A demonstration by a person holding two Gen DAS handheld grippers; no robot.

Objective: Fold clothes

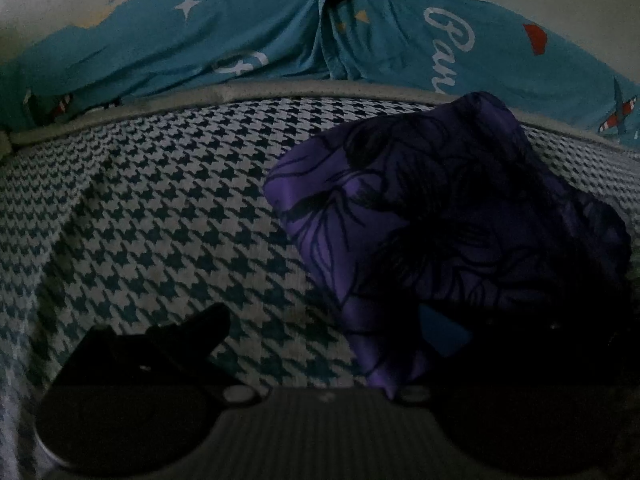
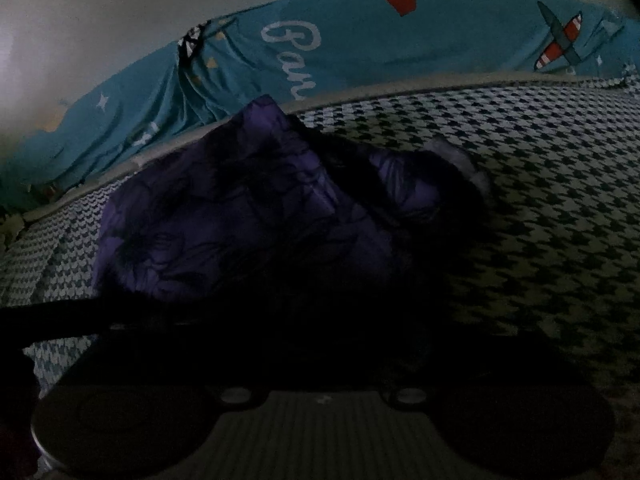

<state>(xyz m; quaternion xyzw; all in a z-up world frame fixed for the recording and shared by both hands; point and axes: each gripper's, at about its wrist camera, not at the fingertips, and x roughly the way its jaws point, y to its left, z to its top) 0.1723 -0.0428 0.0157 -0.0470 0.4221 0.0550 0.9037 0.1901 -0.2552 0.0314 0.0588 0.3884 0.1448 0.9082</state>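
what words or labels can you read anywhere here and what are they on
"Pan" or "Ban", white script on the blue sheet behind the bed; the first letter is unclear and the rest is cut off by the bed edge.
No other text; the purple garment carries only a dark floral print.

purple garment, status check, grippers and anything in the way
Left gripper open beside purple garment. Right gripper too dark to call. Garment bunched on houndstooth cover. Nothing in the way.
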